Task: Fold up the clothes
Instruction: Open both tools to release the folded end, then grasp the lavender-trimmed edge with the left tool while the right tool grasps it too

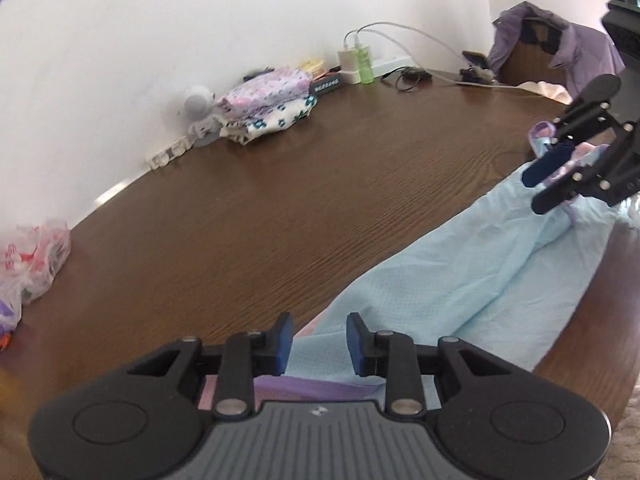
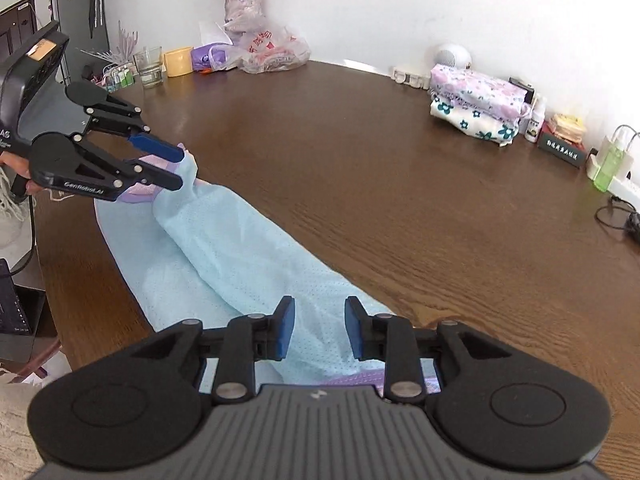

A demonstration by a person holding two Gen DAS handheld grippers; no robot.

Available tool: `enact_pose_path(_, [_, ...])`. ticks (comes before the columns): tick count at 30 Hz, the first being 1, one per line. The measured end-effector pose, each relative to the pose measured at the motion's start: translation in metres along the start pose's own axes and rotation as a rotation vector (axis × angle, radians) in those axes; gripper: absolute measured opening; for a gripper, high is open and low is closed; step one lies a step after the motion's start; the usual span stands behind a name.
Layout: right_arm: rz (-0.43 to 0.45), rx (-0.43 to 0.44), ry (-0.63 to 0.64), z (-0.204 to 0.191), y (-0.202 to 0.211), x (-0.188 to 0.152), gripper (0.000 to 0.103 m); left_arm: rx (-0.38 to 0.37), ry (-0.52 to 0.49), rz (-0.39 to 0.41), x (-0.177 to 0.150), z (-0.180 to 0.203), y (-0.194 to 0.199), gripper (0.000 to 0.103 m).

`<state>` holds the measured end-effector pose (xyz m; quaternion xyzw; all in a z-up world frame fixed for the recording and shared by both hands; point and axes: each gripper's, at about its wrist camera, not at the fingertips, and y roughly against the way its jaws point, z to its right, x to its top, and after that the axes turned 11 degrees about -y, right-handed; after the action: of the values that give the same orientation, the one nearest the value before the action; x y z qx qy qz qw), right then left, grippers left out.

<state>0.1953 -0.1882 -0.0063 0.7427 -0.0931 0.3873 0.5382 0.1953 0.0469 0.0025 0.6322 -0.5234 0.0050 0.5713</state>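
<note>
A light blue garment (image 1: 440, 280) (image 2: 240, 248) with lilac trim lies in a long folded strip on the brown wooden table (image 1: 280, 200) (image 2: 400, 200). My left gripper (image 1: 320, 340) (image 2: 178, 169) is at one end of it. Its jaws stand apart, with cloth lying in the gap and the pads off it. My right gripper (image 2: 319, 328) (image 1: 538, 188) is at the other end, also with its blue pads apart over the cloth. Neither one lifts the garment. The trim end bunches up by the left fingertips (image 2: 168, 152).
A stack of folded floral clothes (image 1: 268, 108) (image 2: 476, 104) sits by the wall. Plastic bags (image 1: 36, 256) (image 2: 276, 50), a glass (image 2: 149, 66), a vase (image 2: 244, 8), a green bottle (image 1: 365, 65) (image 2: 608, 164) and cables line the table's far edge. A purple jacket (image 1: 560, 48) hangs on a chair.
</note>
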Motion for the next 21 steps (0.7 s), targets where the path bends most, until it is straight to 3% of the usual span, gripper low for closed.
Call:
enact_pose_path(2, [-0.018, -0.023, -0.012, 0.003, -0.007, -0.006, 0.028, -0.022, 0.077, -0.053, -0.009, -0.013, -0.012, 0.022])
enact_pose_path(7, [-0.028, -0.036, -0.099, 0.020, -0.005, -0.013, 0.032, -0.028, 0.206, -0.055, -0.033, -0.038, -0.004, 0.020])
enact_pose_path(10, [0.011, -0.043, -0.134, 0.028, 0.005, -0.009, 0.037, 0.017, 0.231, -0.025, -0.036, -0.052, 0.006, 0.022])
enact_pose_path(13, [0.025, -0.074, -0.145, 0.035, 0.004, -0.003, 0.039, 0.052, 0.252, -0.058, -0.034, -0.069, 0.002, 0.033])
enact_pose_path(17, [0.002, -0.094, -0.159, 0.040, -0.004, -0.001, 0.039, 0.019, 0.282, -0.123, -0.037, -0.084, -0.007, 0.037])
enact_pose_path(21, [-0.003, -0.111, -0.153, 0.040, -0.008, 0.001, 0.039, -0.098, 0.459, -0.124, -0.046, -0.102, -0.017, 0.037])
